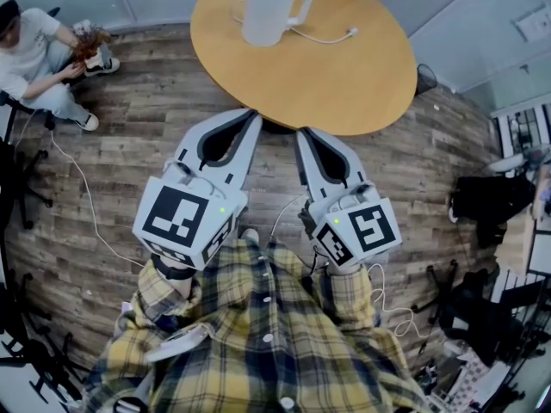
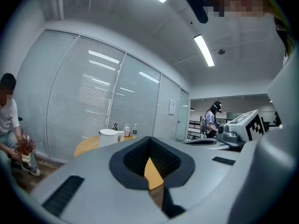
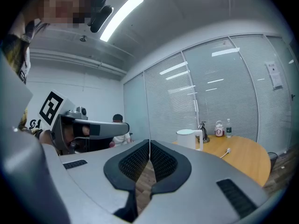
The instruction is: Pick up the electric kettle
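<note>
White electric kettle (image 1: 269, 9) sits on table (image 1: 344, 76); left gripper (image 1: 250, 114), right gripper (image 1: 303, 132) jaws closed.

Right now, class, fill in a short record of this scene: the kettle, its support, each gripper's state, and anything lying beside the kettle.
kettle: white plastic electric kettle, upright, untouched
support: round wooden table
left gripper: shut, empty, at the table's near edge, apart from the kettle
right gripper: shut, empty, at the table's near edge
beside kettle: thin white cable lying on the table
</note>
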